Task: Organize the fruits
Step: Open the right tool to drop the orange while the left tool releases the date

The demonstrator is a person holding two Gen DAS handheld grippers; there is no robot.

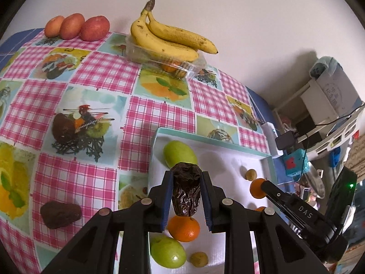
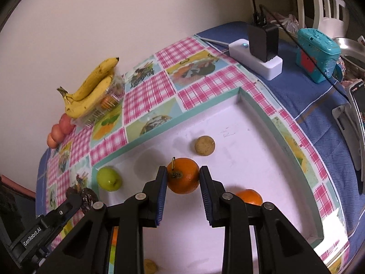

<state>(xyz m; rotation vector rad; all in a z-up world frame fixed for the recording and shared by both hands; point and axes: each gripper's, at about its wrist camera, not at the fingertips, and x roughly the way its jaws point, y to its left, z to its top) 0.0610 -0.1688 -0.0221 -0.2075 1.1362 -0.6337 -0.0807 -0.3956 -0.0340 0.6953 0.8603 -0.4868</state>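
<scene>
My left gripper (image 1: 187, 175) is shut on a dark wrinkled date (image 1: 186, 191), held over the left end of a white tray with a teal rim (image 1: 212, 138). In the tray lie two green fruits (image 1: 180, 154) (image 1: 167, 252), an orange (image 1: 184, 228) and small brown fruits (image 1: 251, 174). My right gripper (image 2: 183, 175) is shut on an orange (image 2: 183, 179) over the tray's middle (image 2: 228, 123). A second orange (image 2: 249, 196) lies just right of it, and a brown fruit (image 2: 204, 145) beyond it. Another date (image 1: 60, 214) rests on the tablecloth left of the tray.
Bananas (image 1: 168, 38) lie on a clear plastic box by the wall, with three reddish fruits (image 1: 77, 26) to their left. Right of the tray are a white power strip with a black charger (image 2: 262, 52), a teal toy box (image 2: 317, 52) and a phone (image 2: 358, 114).
</scene>
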